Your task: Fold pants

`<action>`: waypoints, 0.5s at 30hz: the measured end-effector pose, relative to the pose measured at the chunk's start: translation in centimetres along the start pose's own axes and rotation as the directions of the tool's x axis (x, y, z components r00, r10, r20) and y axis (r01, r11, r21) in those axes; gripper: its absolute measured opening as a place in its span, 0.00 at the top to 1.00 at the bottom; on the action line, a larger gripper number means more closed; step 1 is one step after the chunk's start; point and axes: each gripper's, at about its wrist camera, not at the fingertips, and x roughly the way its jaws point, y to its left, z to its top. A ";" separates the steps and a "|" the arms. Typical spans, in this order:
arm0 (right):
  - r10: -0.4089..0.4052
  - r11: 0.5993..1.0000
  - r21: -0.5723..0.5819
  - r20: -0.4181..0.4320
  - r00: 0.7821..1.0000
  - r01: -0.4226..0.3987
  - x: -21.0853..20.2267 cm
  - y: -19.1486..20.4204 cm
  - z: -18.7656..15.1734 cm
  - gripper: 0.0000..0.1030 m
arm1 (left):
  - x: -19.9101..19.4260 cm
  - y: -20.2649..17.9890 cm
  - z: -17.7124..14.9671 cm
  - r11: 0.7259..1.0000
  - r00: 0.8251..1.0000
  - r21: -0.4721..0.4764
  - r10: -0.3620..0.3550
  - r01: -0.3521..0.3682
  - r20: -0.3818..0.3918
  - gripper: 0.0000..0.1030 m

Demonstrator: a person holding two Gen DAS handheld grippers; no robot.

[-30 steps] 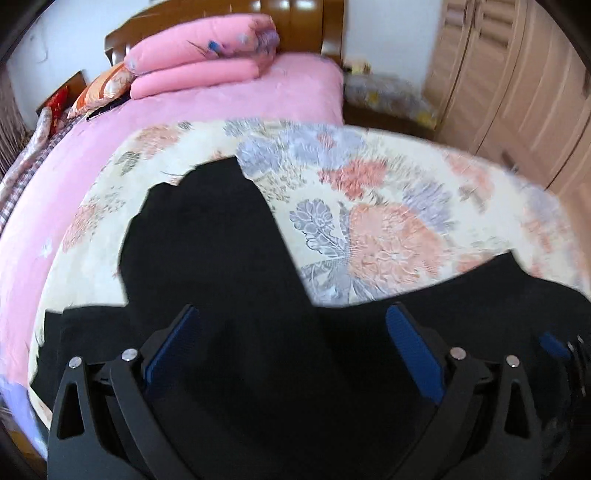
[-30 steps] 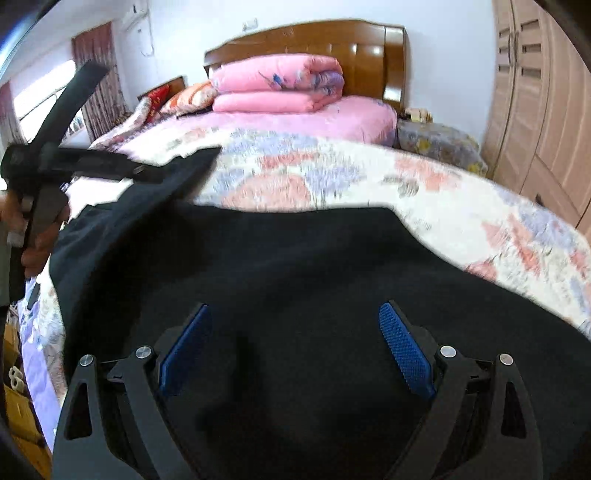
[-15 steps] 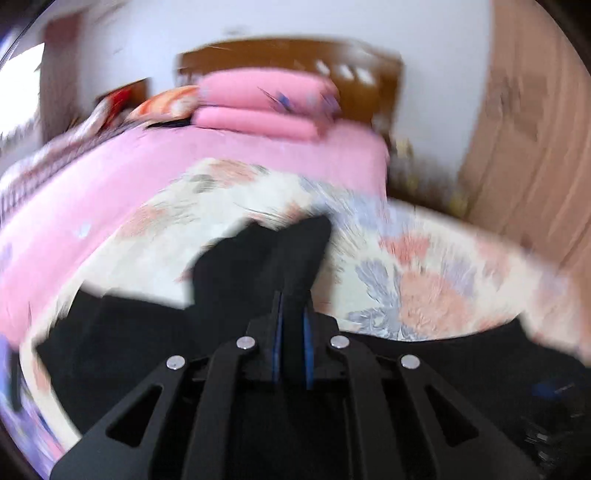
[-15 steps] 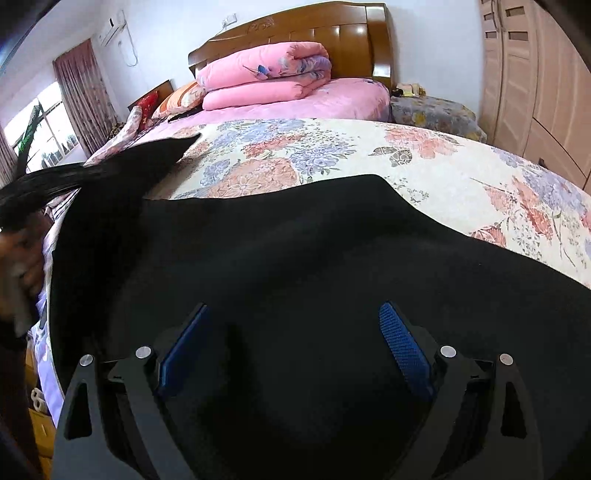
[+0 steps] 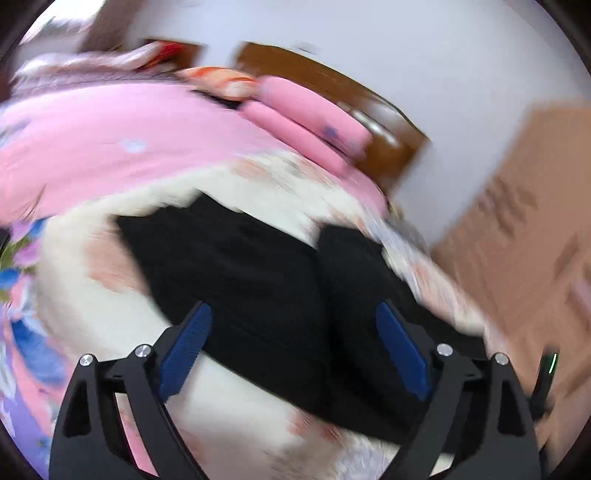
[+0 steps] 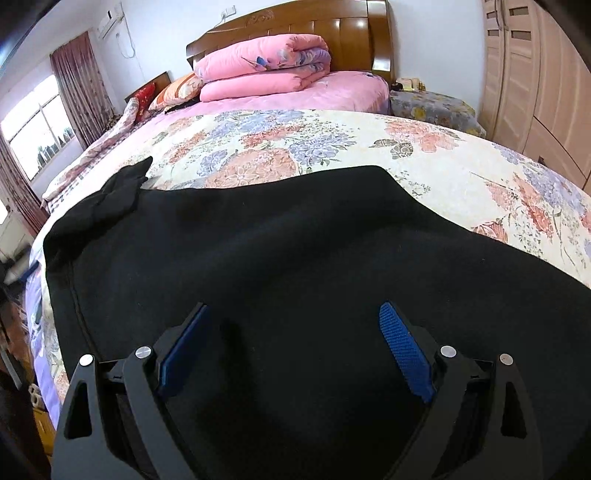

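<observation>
The left gripper (image 5: pixel 293 354) was spread wide, its blue pads well apart and nothing between them. Its view was smeared with motion blur and tilted. Just ahead of and beneath its fingers lay the black pants (image 5: pixel 258 273), a dark band running across the floral bedspread (image 5: pixel 92 295) from the upper left of the gripper toward its right finger, with what looked like two lobes of cloth side by side — the blur made the fold lines impossible to read. Farther ahead, the pink quilt (image 5: pixel 306 114) sat against the wooden headboard (image 5: pixel 388 147).

The right gripper (image 6: pixel 295 350) also stood open, both padded fingers apart and clasping nothing. The pants (image 6: pixel 295 277) filled the space directly under and ahead of it, spread flat over the floral bedspread (image 6: pixel 443 162). Off to the gripper's left, a narrower bunched piece of the black cloth tapered to a point on the bedspread. Beyond the pants, straight ahead, the folded pink quilt (image 6: pixel 266 66) was stacked before the headboard (image 6: pixel 295 29) — a wardrobe (image 6: pixel 535 74) stood to the far right.
</observation>
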 end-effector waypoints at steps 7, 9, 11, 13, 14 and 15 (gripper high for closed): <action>0.024 0.999 -0.032 -0.028 0.999 -0.025 0.3 0.5 -0.1 0.12 | 2.9 7.9 5.9 0.974 0.980 -0.164 0.135 -0.158 -0.146 0.22; 0.037 0.999 -0.031 -0.038 0.999 -0.038 0.5 0.5 0.1 0.09 | 5.2 9.7 6.9 0.972 0.965 -0.199 0.077 -0.129 -0.251 0.22; 0.038 0.999 -0.033 -0.044 0.998 -0.040 0.5 0.5 0.2 0.08 | 6.0 10.5 7.6 0.972 0.968 -0.229 -0.012 -0.048 -0.252 0.22; 0.041 0.998 -0.042 -0.051 0.998 -0.043 0.6 0.7 0.2 0.07 | 7.2 10.4 8.8 0.977 0.958 -0.213 -0.071 0.011 -0.277 0.22; 0.043 0.998 -0.052 -0.060 0.997 -0.046 0.7 0.8 0.4 0.07 | 7.7 10.1 8.7 0.982 0.954 -0.191 -0.067 0.010 -0.293 0.22; 0.045 0.997 -0.060 -0.066 0.997 -0.049 0.8 0.9 0.6 0.07 | 8.1 9.6 8.8 0.987 0.947 -0.158 -0.061 0.012 -0.314 0.22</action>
